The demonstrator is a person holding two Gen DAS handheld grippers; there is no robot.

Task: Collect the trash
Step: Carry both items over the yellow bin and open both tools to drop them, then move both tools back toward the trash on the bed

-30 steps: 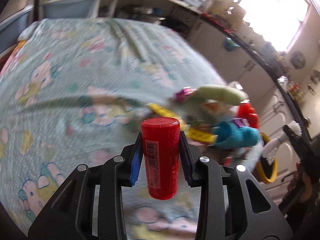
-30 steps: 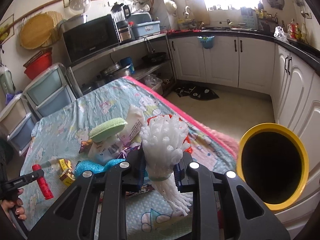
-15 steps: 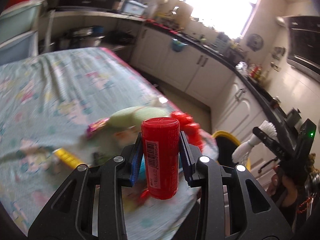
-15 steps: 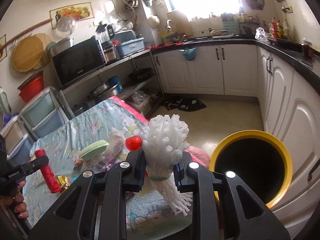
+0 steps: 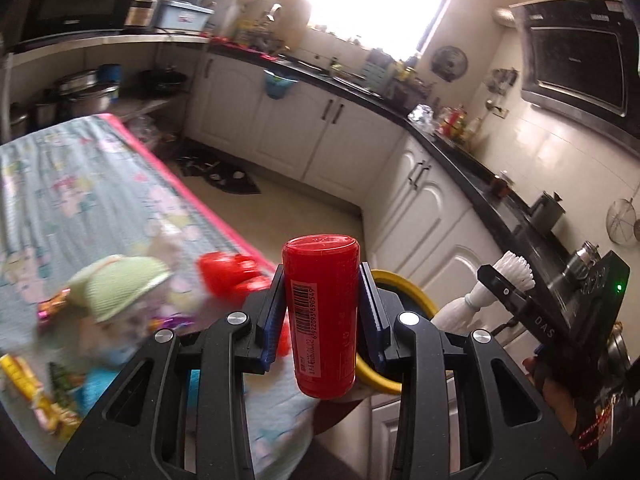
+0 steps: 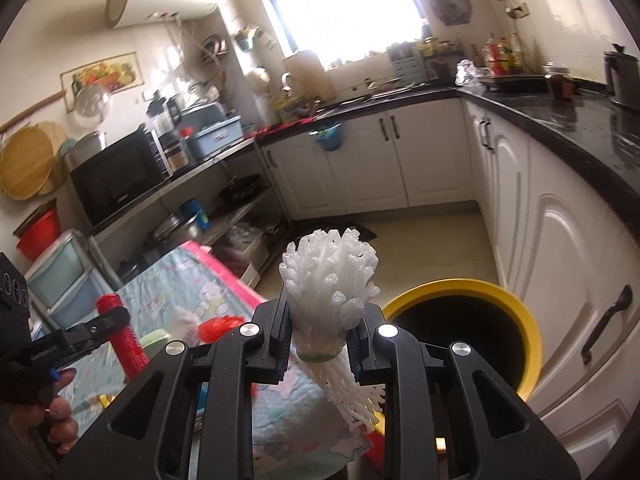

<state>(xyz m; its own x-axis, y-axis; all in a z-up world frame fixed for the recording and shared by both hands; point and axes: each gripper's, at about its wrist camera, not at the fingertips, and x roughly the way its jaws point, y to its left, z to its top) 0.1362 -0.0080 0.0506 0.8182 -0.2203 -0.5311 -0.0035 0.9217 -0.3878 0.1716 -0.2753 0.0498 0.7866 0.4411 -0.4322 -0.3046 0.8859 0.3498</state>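
My left gripper (image 5: 320, 316) is shut on a red can (image 5: 322, 312) with a barcode, held upright above the table's corner. My right gripper (image 6: 318, 340) is shut on a white foam net bundle (image 6: 330, 296). A yellow-rimmed bin (image 6: 472, 328) with a dark inside stands on the floor just right of the table; in the left wrist view its rim (image 5: 404, 288) shows behind the can. The right gripper with the foam also shows in the left wrist view (image 5: 504, 284), and the left gripper with the can shows in the right wrist view (image 6: 120, 332).
The table with a patterned cloth (image 5: 80, 200) holds a pile of trash: a green sponge (image 5: 120, 284), red plastic (image 5: 228, 272), yellow wrappers (image 5: 36, 392). White cabinets (image 6: 560, 240) and a black counter run right of the bin.
Both grippers have swung right, away from the table toward the bin. The can and the foam bundle stay gripped. The bin now sits closer in both views.
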